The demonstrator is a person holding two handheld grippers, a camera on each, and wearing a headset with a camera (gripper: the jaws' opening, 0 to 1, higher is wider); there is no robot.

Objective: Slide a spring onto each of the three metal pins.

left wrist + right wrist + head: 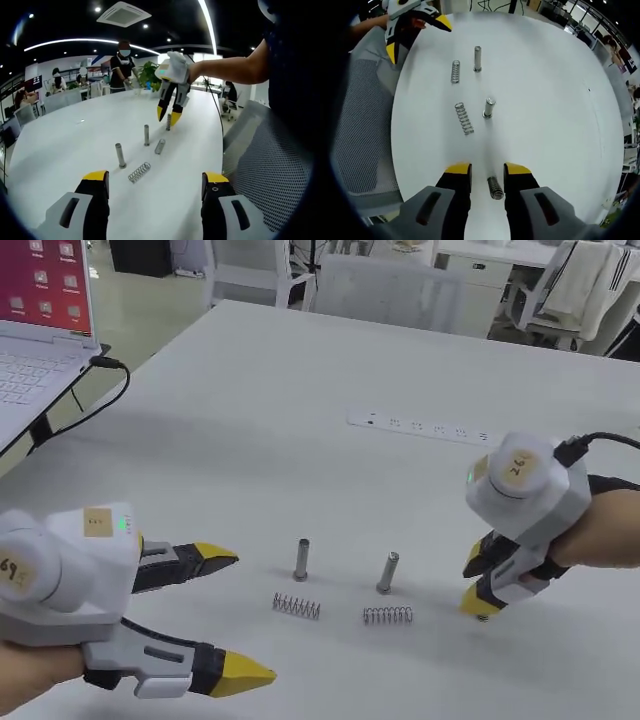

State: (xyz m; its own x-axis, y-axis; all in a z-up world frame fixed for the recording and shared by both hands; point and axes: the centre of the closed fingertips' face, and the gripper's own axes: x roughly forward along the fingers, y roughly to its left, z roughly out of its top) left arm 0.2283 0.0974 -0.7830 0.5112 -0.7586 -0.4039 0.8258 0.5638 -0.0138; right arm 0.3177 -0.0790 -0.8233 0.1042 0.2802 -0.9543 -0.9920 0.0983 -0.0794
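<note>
Head view: the left hand-held gripper (230, 615) hovers spread above the worktop (300, 420). The left pin (301, 560) and middle pin (387, 572) stand bare, with the left spring (296, 606) and middle spring (387, 615) lying just beside them.

Left gripper view: the right hand-held gripper (168, 116) points down at the row's far end.

Right gripper view: its narrowly parted jaws straddle the third pin (494, 187), already sprung, without clearly pinching it. A careless withdrawal could topple that pin, and nudged springs may roll.

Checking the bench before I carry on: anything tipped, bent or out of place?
Nothing stands out. The left pin and middle pin stand upright, the left spring and middle spring lie flat beside them, and the third spring sits between the right gripper's open jaws.
</note>
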